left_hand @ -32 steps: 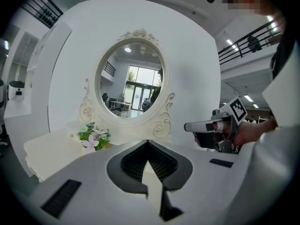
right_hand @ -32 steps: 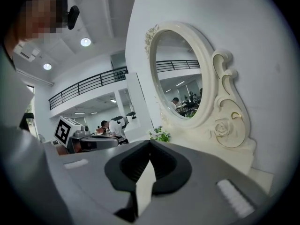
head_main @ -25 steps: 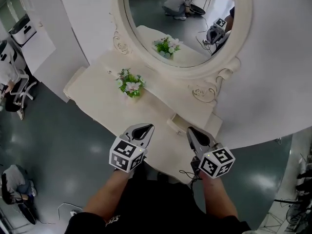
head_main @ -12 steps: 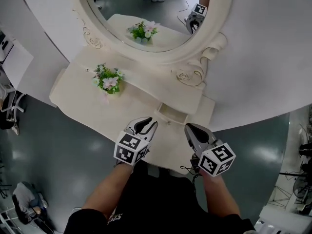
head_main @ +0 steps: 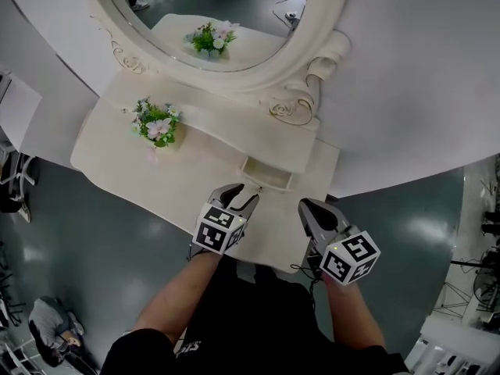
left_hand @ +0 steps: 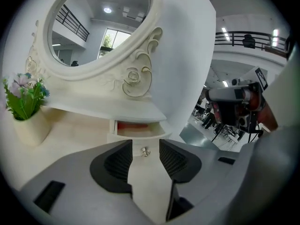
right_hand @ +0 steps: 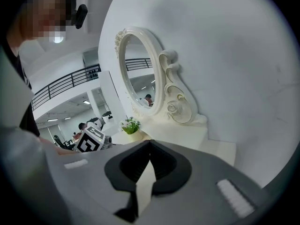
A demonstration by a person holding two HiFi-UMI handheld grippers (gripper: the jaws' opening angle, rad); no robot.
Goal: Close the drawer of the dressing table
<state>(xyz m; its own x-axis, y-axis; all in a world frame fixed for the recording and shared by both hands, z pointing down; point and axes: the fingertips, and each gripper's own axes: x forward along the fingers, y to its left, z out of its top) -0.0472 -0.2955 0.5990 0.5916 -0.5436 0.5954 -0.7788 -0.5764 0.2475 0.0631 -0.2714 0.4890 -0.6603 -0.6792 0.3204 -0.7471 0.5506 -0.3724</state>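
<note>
The cream dressing table has a small drawer standing partly out under the mirror's right scroll. In the left gripper view the drawer shows a reddish inside, and its small metal knob lies just ahead, in line with the gap between the jaws. My left gripper hovers just in front of the drawer, its jaws opening, and nothing is pressed between the pads. My right gripper hangs over the table's right front corner, shut and empty.
A pot of pink and green flowers stands on the tabletop to the left. The big oval mirror rises behind, against a curved white wall. The table's front edge runs near my body, with grey floor on both sides.
The left gripper has moved forward and down to the drawer front, and its jaws have gone from shut to open. The right gripper has shifted a little forward, still shut.
</note>
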